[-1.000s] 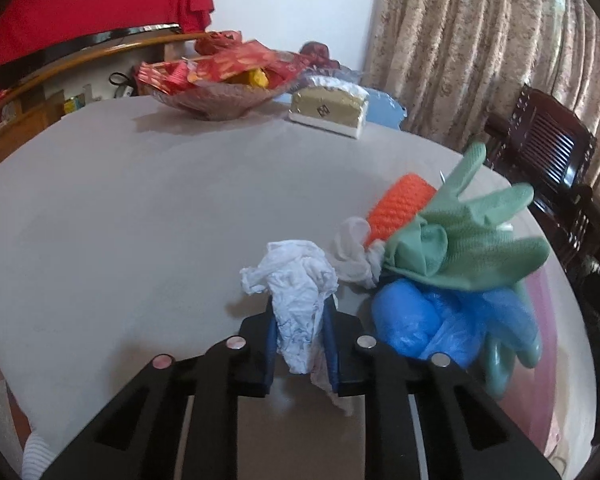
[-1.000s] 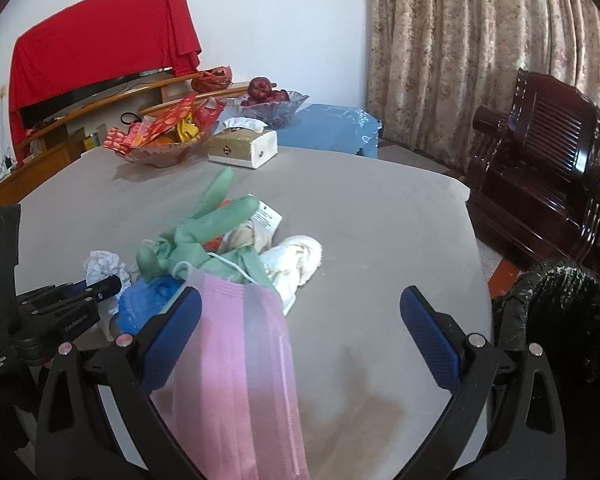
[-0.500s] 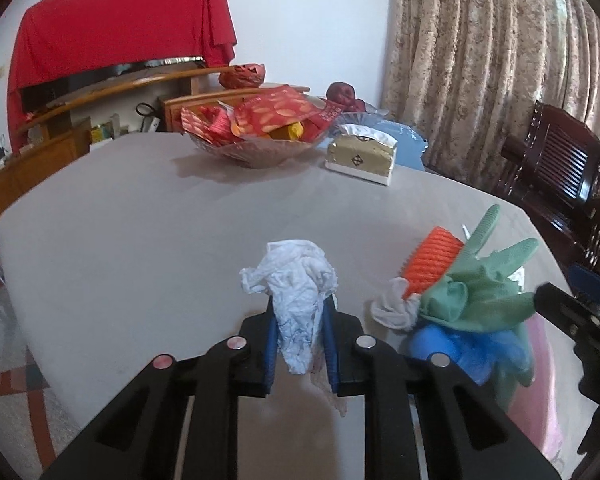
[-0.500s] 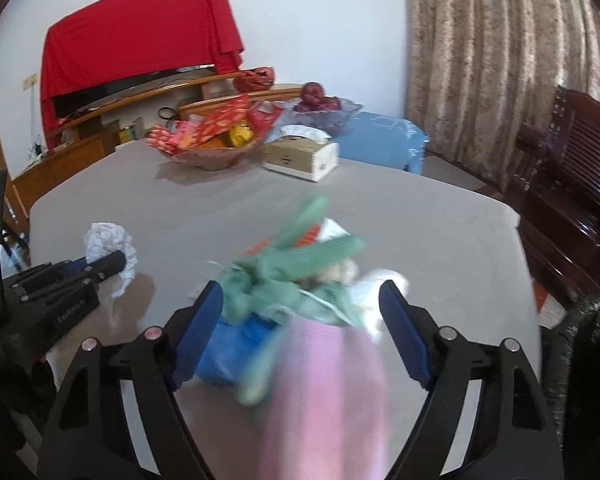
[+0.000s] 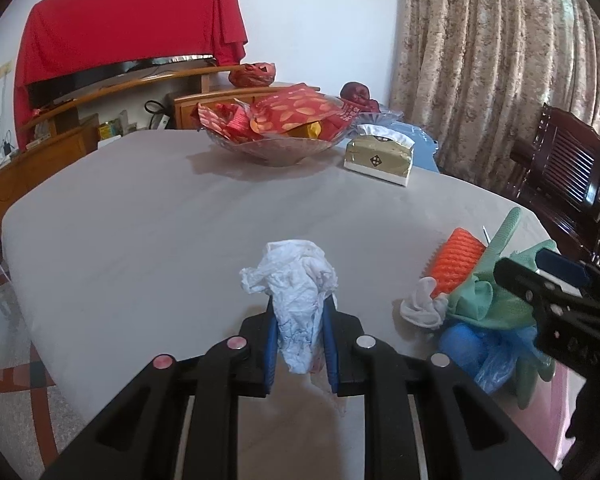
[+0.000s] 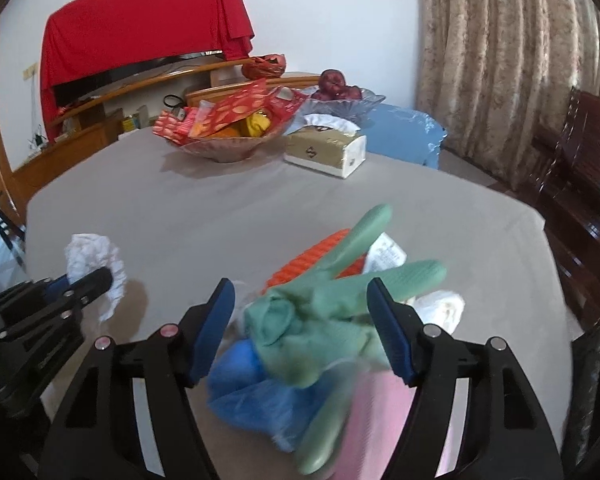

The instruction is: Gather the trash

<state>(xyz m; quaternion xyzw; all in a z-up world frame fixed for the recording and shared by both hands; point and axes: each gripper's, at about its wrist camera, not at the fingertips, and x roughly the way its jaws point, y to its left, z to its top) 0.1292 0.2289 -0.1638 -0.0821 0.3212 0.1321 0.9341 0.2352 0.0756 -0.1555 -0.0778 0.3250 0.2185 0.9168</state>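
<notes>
- Our left gripper [image 5: 300,346] is clamped on a crumpled white tissue [image 5: 296,280] at the lower centre of the left wrist view; its blue pads press the wad from both sides, and the top of the wad blooms out above them.
- Our right gripper [image 6: 301,332] has just been closing its jaws, and they now straddle the heap of trash at the lower centre of the right wrist view. The pads stand on either side of the green rubber glove [image 6: 331,304]; we cannot tell that they press on it yet, so we count them as open around it.
- Under the glove lies a blue plastic wad [image 6: 248,376], behind it an orange ribbed roll [image 6: 319,258] and a white rag [image 6: 439,306], and below it a pink sheet [image 6: 375,412], blurred.
- All of this rests on the grey table [image 5: 148,216]; a glass bowl of red packets [image 5: 276,148] and a tissue box [image 5: 379,156] sit in the upper middle, well apart from the heap.
- We judge the step to be the grab on the heap while the tissue is already held.
- Next we need the right jaws to shut firmly on the glove, low enough to catch the loose pieces, then carry both loads to a bin. A dark bag [image 6: 595,380] at the right edge may be it; we cannot be sure.
</notes>
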